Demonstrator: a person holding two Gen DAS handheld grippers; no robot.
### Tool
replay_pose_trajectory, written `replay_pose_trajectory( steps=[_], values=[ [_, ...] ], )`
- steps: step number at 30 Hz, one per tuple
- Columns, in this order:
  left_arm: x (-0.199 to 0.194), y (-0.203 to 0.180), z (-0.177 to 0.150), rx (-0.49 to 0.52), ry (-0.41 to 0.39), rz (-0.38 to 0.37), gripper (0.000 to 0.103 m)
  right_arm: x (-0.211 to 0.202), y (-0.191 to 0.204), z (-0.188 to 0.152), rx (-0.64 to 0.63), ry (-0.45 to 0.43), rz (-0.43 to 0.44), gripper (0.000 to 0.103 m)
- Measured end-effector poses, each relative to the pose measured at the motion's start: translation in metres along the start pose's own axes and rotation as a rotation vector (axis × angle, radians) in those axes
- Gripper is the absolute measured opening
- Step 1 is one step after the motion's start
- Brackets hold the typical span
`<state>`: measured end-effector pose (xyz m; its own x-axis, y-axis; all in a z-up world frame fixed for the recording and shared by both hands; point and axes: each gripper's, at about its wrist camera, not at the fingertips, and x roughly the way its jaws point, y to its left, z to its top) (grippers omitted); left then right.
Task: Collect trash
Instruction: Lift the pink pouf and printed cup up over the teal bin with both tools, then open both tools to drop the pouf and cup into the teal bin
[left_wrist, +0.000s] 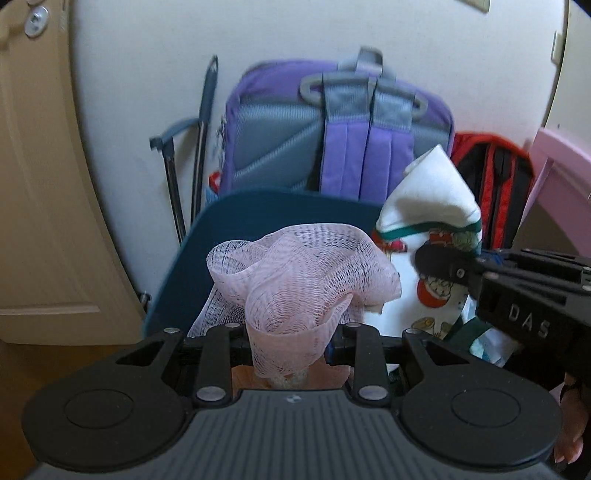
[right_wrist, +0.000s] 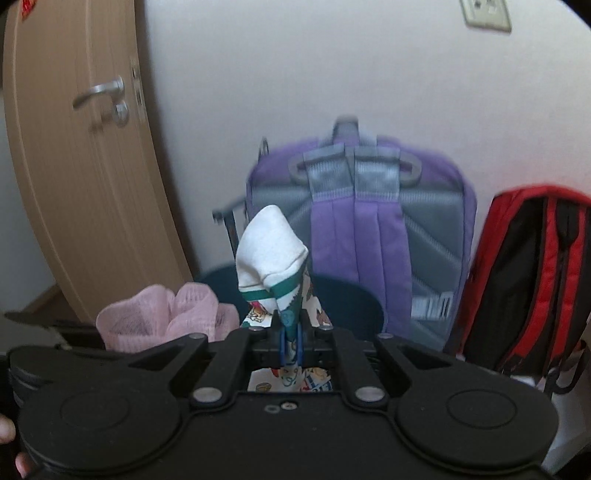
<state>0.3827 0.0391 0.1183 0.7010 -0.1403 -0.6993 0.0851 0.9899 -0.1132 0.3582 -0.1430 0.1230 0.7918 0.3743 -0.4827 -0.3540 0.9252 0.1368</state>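
Observation:
My left gripper (left_wrist: 290, 350) is shut on a bundle of pink mesh netting (left_wrist: 295, 280), held just above the dark blue bin (left_wrist: 192, 258). My right gripper (right_wrist: 290, 343) is shut on a white printed wrapper with a green stripe (right_wrist: 271, 254), which stands up between the fingers above the same bin (right_wrist: 351, 299). In the left wrist view the right gripper (left_wrist: 454, 271) comes in from the right, holding the wrapper (left_wrist: 432, 199) beside the netting. The netting also shows in the right wrist view (right_wrist: 166, 314), at lower left.
A purple and grey backpack (left_wrist: 332, 122) leans on the white wall behind the bin, with a red and black backpack (right_wrist: 535, 273) to its right. Dark metal poles (left_wrist: 203, 140) stand left of it. A wooden door (right_wrist: 74, 166) is at left; pink furniture (left_wrist: 561, 166) at right.

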Motion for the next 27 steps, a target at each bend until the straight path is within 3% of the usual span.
replay_pose_trajectory(
  steps=[11, 13, 14, 17, 27],
  values=[
    [0.03, 0.0, -0.008, 0.015, 0.066, -0.002, 0.029, 0.019, -0.009, -0.018, 0.013, 0.107, 0.003, 0.017],
    [0.031, 0.0, -0.008, 0.012, 0.065, 0.006, 0.03, 0.017, -0.01, -0.019, 0.016, 0.108, 0.008, 0.024],
    [0.031, -0.001, -0.008, 0.01, 0.066, 0.005, 0.032, 0.015, -0.01, -0.019, 0.018, 0.107, 0.011, 0.027],
    [0.028, -0.001, -0.011, -0.006, 0.056, 0.004, 0.05, 0.009, -0.012, -0.017, 0.019, 0.096, 0.02, 0.032],
    [-0.003, -0.01, -0.016, -0.004, 0.02, -0.006, 0.053, -0.029, -0.003, -0.019, -0.015, 0.08, 0.046, 0.034]
  ],
)
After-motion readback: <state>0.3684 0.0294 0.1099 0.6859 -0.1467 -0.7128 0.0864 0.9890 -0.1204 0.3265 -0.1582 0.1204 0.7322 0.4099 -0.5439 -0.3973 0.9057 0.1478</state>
